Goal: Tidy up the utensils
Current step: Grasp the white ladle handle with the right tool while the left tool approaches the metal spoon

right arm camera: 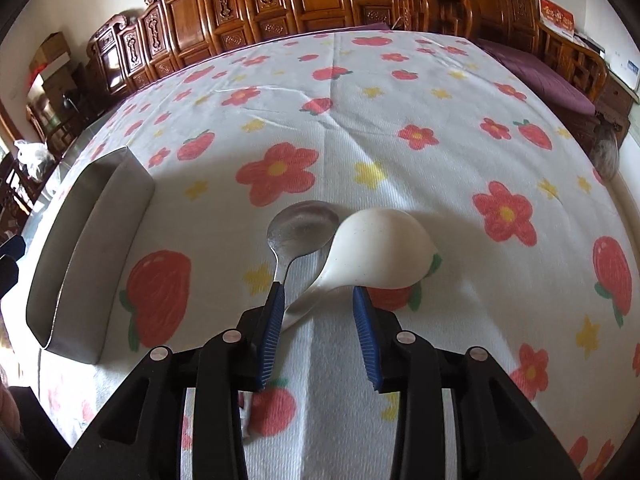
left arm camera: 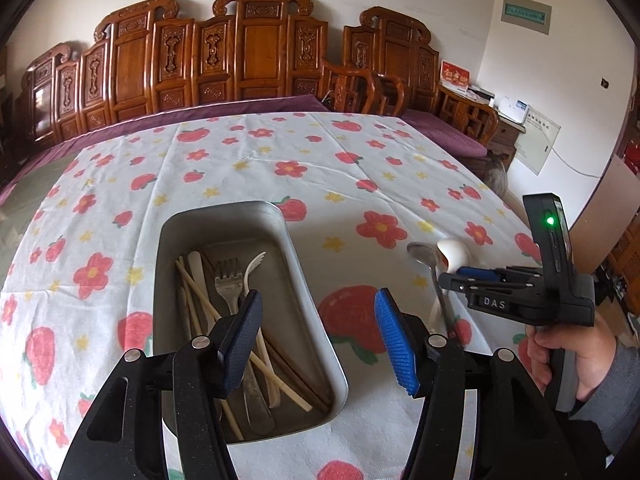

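Observation:
A metal tray on the flowered tablecloth holds chopsticks, a metal fork and a white plastic fork. My left gripper is open and empty, hovering over the tray's near right side. A metal spoon and a white ceramic spoon lie side by side on the cloth, right of the tray. My right gripper is open and low over them, its fingers either side of the white spoon's handle, its left finger against the metal spoon's handle. Both spoons also show in the left wrist view.
Carved wooden benches with purple cushions stand behind the table. A side table with papers sits at the far right. The flowered cloth stretches beyond the spoons.

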A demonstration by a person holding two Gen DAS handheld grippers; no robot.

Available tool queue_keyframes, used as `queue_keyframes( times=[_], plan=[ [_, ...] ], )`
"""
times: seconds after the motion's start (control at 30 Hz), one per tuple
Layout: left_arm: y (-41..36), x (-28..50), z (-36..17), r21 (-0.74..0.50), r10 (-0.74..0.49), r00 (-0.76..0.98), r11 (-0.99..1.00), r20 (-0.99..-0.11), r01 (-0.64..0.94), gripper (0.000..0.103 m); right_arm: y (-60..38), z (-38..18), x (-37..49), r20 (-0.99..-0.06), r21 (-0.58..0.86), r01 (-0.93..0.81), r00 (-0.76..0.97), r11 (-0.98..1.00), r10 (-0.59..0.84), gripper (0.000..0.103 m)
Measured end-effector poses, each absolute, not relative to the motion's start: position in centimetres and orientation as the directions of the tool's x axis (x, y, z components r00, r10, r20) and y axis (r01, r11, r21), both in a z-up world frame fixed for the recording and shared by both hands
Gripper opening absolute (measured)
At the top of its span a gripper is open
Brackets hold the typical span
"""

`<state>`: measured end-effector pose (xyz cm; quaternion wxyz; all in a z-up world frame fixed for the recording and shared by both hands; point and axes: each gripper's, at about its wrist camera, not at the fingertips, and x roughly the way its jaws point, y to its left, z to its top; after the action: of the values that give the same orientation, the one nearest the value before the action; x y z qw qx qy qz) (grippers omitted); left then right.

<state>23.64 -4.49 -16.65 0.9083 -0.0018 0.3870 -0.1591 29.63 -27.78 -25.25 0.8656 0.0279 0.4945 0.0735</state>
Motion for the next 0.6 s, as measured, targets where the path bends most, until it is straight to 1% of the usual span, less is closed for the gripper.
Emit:
queue_keyframes(
  times=[0.1,0.3,0.4,0.47,0.6],
  plan=[
    [-4.4,23.6,-16.7,-0.138,-0.303,0.64,0.946,-0.706,0.295,0.056,-27.1,-25.3,30.1,-0.855,0.079,-0.114,0.502,0.99,0.127,0.027],
    [-4.5,23.3,-16.7,-0.133,-0.301,0.639,0.945,-0.707,0.299,0.056,-26.7,-25.4,31.0,-0.859,0.039,-0.117,0.503,0.992,0.093,0.018],
    [-4.6,23.2,-16.7,-0.131,-0.302,0.638,0.944,-0.709,0.302,0.056,-26.6,-25.1,31.1,-0.861,0.06,-0.119,0.497,0.991,0.111,0.012],
    [-4.7,23.2,-16.7,-0.128,-0.302,0.636,0.944,-0.71,0.305,0.056,-26.5,-24.6,31.2,-0.859,0.081,-0.123,0.494,0.989,0.131,0.004],
    [-5.0,23.0,-16.8,-0.122,-0.301,0.635,0.943,-0.712,0.31,0.056,-25.7,-23.1,30.8,-0.852,0.091,-0.163,0.499,0.982,0.161,0.004]
  ],
)
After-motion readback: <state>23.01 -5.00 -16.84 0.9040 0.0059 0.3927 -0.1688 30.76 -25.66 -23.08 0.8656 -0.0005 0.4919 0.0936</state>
